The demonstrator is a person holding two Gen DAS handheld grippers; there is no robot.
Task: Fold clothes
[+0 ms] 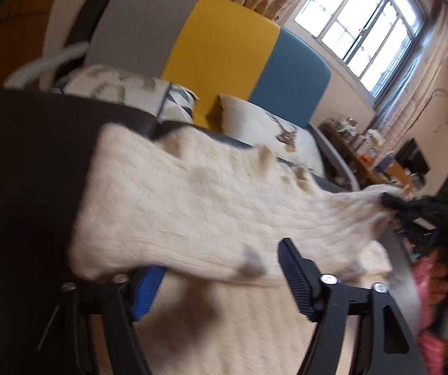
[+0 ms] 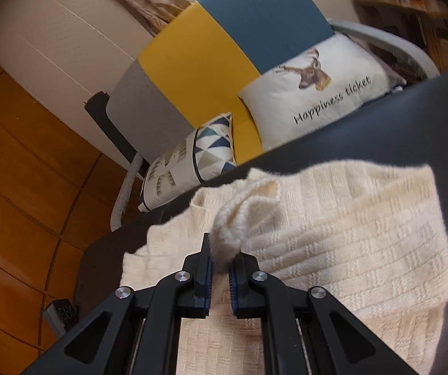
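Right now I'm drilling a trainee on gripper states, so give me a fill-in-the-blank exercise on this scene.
1. The right gripper has its jaws shut on a bunched fold of the cream ____.
2. The left gripper has its jaws ____.
3. The pillow with the deer reads "Happiness ____".
4. The headboard panel between grey and blue is ____.

Missing words: sweater; open; ticket; yellow

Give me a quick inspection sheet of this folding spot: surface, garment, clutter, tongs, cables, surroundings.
Surface: dark padded top, mostly covered.
Job's things: cream knit sweater spread out, one part pulled up.
Clutter: nothing seen on the surface.
Grippers: right tongs shut on a sweater fold; left tongs open over the sweater.
Cables: nothing seen.
Surroundings: grey, yellow and blue headboard, deer pillow, triangle-pattern pillow, window, crowded wooden shelf.
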